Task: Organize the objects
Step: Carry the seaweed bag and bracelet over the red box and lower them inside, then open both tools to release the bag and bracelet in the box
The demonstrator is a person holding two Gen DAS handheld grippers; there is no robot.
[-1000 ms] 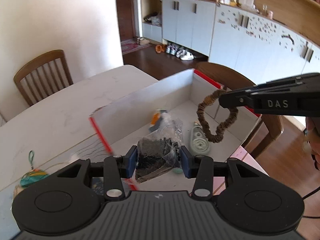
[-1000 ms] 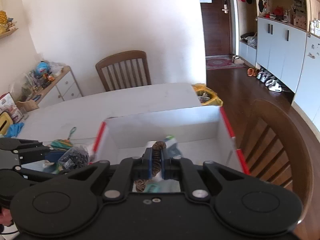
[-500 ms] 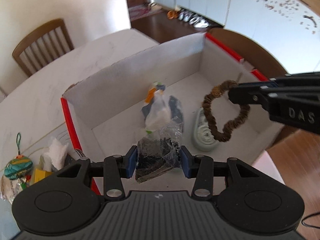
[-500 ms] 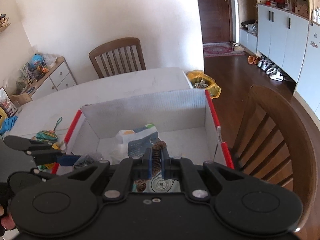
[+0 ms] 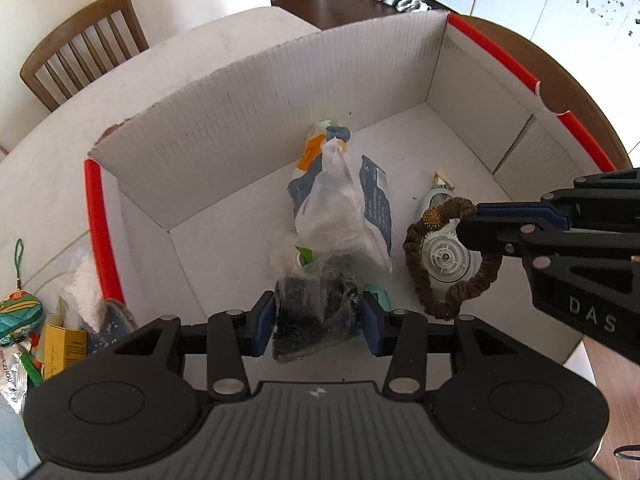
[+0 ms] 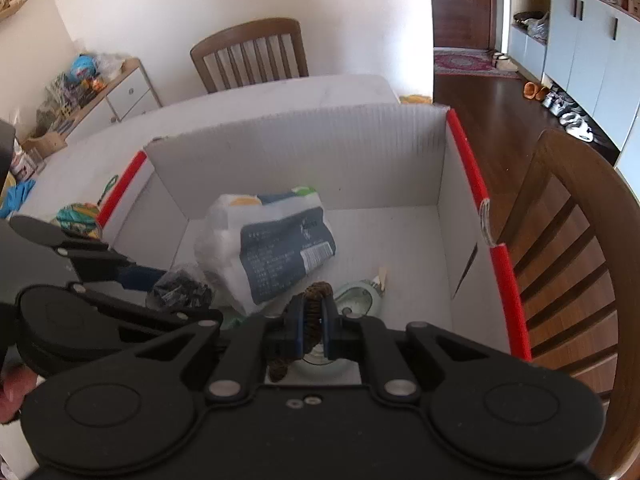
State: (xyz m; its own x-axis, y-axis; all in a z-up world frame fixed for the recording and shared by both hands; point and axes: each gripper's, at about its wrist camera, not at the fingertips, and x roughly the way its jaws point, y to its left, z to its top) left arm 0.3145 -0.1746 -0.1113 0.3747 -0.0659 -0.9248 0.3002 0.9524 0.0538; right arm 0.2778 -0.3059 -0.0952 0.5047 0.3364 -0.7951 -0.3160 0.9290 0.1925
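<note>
A white cardboard box (image 5: 256,92) with red edges stands open on the table; it also shows in the right wrist view (image 6: 360,148). My left gripper (image 5: 318,320) is shut on a clear bag of small black pieces (image 5: 316,308) and holds it over the box's near end. My right gripper (image 6: 311,330) is shut on a brown scrunchie (image 5: 452,260), which hangs above a pale green tape dispenser (image 5: 444,240) inside the box. A blue and white plastic packet (image 6: 280,248) lies in the middle of the box.
Left of the box lie a colourful pouch (image 5: 18,314), a yellow carton (image 5: 64,346) and white tissue (image 5: 86,284). Wooden chairs stand behind the table (image 6: 250,54) and at the box's right side (image 6: 568,248). The table's edge runs close by the box on the right.
Both grippers have moved forward and down over the box with their objects still held. The box now fills both views.
</note>
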